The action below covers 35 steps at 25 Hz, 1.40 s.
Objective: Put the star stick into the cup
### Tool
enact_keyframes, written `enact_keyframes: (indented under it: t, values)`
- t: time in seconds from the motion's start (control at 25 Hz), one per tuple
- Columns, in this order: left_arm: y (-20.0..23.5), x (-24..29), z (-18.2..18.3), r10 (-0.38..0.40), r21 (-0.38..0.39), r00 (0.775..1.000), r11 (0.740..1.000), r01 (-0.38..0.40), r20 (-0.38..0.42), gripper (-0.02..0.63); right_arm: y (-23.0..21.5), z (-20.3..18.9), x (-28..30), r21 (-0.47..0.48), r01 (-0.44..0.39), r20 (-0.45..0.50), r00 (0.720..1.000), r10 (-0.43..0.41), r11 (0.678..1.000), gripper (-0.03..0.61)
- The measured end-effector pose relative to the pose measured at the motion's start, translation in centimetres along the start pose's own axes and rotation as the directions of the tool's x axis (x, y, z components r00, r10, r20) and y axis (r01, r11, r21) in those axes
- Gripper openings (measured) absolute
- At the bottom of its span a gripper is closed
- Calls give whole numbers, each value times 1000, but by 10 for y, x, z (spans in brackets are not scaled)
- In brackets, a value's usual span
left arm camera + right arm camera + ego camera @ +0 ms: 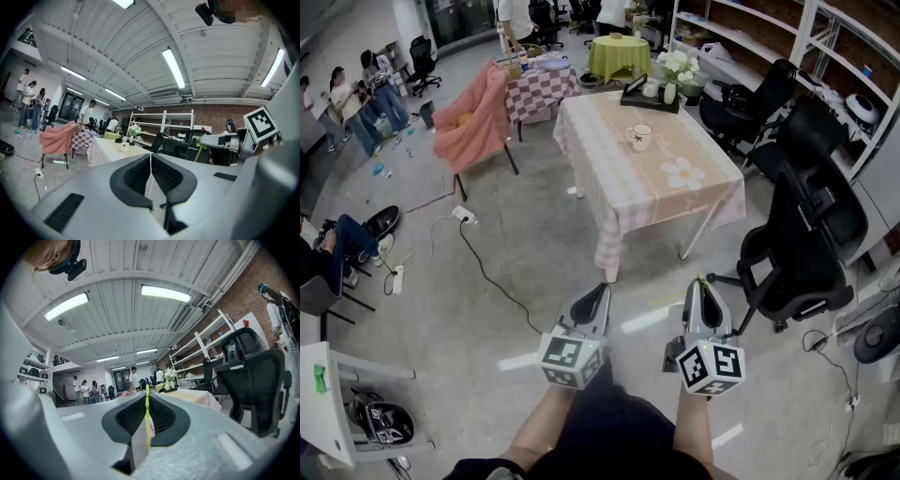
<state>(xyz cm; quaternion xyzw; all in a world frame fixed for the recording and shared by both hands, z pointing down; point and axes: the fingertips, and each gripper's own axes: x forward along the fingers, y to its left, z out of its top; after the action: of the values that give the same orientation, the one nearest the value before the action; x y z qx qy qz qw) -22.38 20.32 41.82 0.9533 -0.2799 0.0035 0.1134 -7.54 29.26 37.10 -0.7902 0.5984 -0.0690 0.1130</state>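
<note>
A white cup (641, 137) with a dark star mark stands on the pale checked table (614, 187), far ahead of both grippers. In the left gripper view the cup (124, 146) shows small on that table. My right gripper (703, 284) is shut on the thin yellow-green star stick (147, 418), whose tip (701, 279) pokes out past the jaws. Only the stick's edge shows; its star end is hidden. My left gripper (600, 292) is shut with nothing in it. Both are held low over the concrete floor, well short of the table.
A vase of white flowers (673, 70) and a dark tray (649, 96) sit at the table's far end. Black office chairs (806, 234) stand right of the table, a pink-draped chair (473, 117) to its left. A cable (487, 272) runs across the floor. People (356, 94) stand far left.
</note>
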Motion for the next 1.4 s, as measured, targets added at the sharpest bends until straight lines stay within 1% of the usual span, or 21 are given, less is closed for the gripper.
enact_keyframes:
  t: [0.24,0.48,0.96,1.16,1.32,1.4]
  values:
    - [0,-9,2,4,19,1000,1000,-4,3,15,1,-2,-8,12,10,-2,1000,-10,1000,18]
    - [-5,-9,0,2,21,1000,1000,-2,2,15,-3,2,-14,35,3,16,1000,-4,999,18]
    - [-22,-4,-6,-16,13,1000,1000,16,-15,15,-20,6,-25,63,25,25,999,-26,998,18]
    - [-24,10,-9,-30,30,999,999,31,-25,15,-31,3,-16,83,39,28,999,-42,996,18]
    - [-18,29,-13,-28,17,999,999,29,-40,15,-40,2,-4,89,45,22,999,-47,995,18]
    - [-21,40,-13,-33,23,998,999,35,-44,15,-49,4,2,94,51,27,998,-53,994,18]
